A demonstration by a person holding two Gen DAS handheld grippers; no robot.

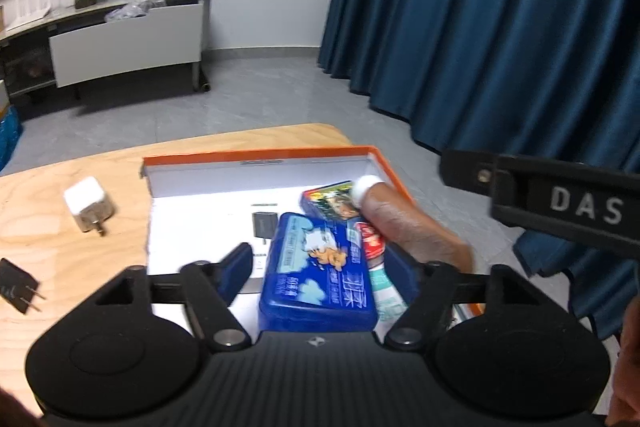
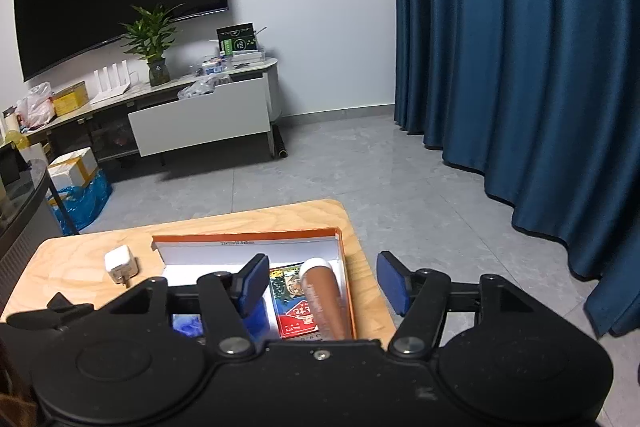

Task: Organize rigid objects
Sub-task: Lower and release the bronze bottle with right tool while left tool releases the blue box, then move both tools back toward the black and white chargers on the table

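An orange-rimmed box [image 1: 256,157] with a white inside sits on the wooden table. In it lie a brown tube with a white cap [image 1: 404,223], a red and blue pack [image 1: 332,201] and a small black item [image 1: 264,223]. My left gripper [image 1: 320,267] stands over the box with a blue tin [image 1: 316,275] between its fingers; the left pad is apart from the tin, so the jaws look open. My right gripper [image 2: 320,281] is open and empty above the box [image 2: 244,229], over the tube [image 2: 322,297] and the pack [image 2: 294,301].
A white plug adapter [image 1: 90,203] and a black plug [image 1: 18,291] lie on the table left of the box; the white adapter also shows in the right wrist view [image 2: 120,263]. The table's edge [image 2: 360,247] is close on the right. A blue curtain [image 2: 520,67] hangs beyond.
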